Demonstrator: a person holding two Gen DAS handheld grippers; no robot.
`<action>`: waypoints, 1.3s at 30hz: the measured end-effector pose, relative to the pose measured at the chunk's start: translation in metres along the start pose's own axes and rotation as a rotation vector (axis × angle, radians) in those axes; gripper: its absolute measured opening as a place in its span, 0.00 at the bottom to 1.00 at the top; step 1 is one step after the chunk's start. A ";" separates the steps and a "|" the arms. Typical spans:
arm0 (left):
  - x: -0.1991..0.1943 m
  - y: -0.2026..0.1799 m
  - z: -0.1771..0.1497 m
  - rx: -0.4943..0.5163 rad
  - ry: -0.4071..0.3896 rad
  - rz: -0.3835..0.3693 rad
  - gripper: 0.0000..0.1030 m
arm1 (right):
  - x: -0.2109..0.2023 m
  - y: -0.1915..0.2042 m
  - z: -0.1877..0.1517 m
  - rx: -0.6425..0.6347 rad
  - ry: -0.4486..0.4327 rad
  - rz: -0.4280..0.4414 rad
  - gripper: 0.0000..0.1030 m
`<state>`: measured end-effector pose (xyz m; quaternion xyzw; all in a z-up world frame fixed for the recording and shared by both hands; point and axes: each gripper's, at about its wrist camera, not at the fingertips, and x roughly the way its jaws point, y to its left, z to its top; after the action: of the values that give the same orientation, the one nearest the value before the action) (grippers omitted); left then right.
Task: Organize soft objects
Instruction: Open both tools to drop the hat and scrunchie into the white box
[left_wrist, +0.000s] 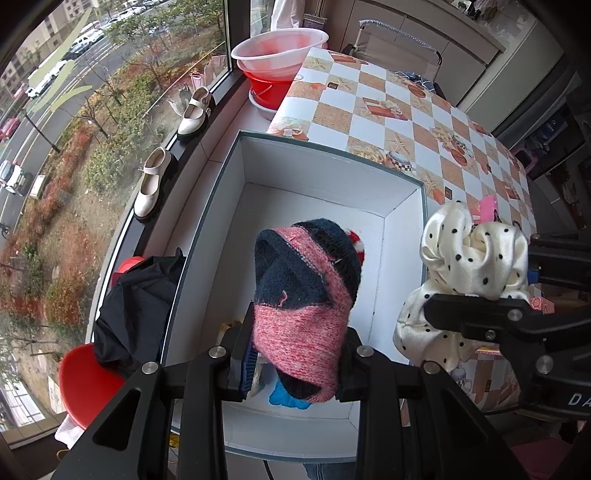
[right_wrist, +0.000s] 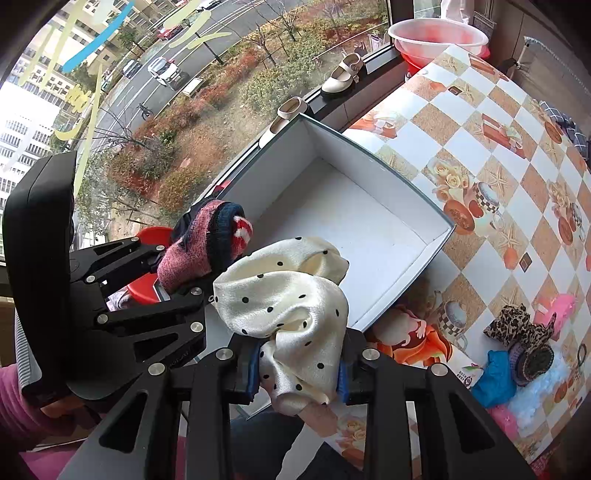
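A knitted sock is clamped in the left gripper over the white box. A dotted scrunchie is pinched tight in the right gripper, at the box's near edge.

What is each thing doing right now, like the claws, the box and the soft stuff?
Left claw: shut on the pink and navy knitted sock, above the box.
Right claw: shut on the cream satin dotted cloth.
White cardboard box: open, no lid on it, a blue thing lying inside.
Leopard-print fabric piece: lying on the checked tablecloth, not yet packed.
Pair of cream shoes: standing on the window ledge.
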<state>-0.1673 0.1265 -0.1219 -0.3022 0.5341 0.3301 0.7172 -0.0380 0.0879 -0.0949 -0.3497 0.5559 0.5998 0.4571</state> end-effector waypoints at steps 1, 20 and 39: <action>0.001 0.000 0.001 -0.002 -0.001 0.001 0.33 | -0.001 -0.001 0.002 0.001 -0.004 -0.003 0.31; 0.002 0.004 0.008 -0.031 -0.016 0.060 0.61 | -0.003 -0.013 0.017 0.043 -0.032 0.000 0.31; 0.009 -0.017 0.014 -0.023 0.110 -0.033 0.85 | -0.031 -0.048 -0.005 0.214 -0.077 -0.007 1.00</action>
<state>-0.1443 0.1289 -0.1254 -0.3369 0.5639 0.3075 0.6885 0.0174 0.0762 -0.0837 -0.2777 0.5976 0.5483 0.5149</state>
